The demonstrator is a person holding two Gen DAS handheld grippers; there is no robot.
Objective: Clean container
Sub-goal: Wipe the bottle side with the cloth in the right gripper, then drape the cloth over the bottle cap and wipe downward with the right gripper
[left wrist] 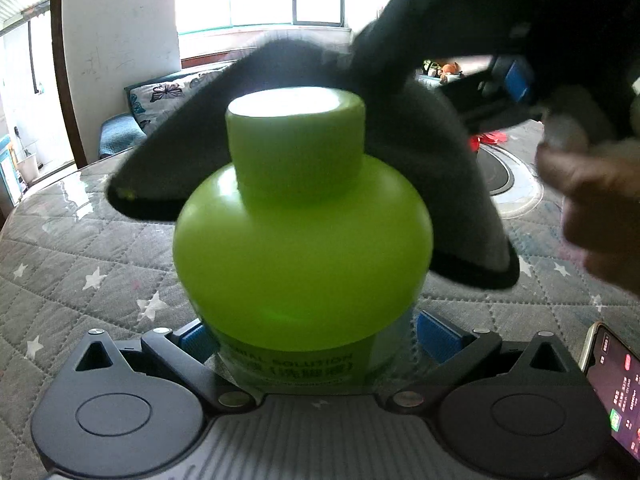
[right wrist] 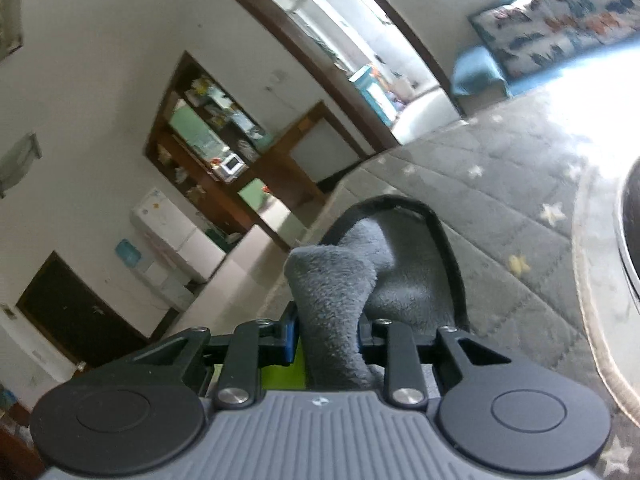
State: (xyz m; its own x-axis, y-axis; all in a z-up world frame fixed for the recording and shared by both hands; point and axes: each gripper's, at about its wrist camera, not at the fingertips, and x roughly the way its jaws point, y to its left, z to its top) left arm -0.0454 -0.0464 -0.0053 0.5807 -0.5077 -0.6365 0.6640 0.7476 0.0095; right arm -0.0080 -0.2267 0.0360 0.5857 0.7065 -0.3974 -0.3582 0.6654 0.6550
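Tabletop: a grey quilted, star-patterned tabletop (left wrist: 80,264) is seen beneath everything.
Container: a glossy lime-green round plastic bottle with a wide cap (left wrist: 300,216) is held upright above it, printed label low down.
Cloth: a grey fleece cloth with dark edging (left wrist: 448,184) is draped behind the cap.
Left gripper (left wrist: 308,336): fingers are closed on the bottle's lower body.
Right gripper (right wrist: 328,336): fingers are pinched on the cloth.
Risk: the slick bottle could be twisted loose by hard wiping.
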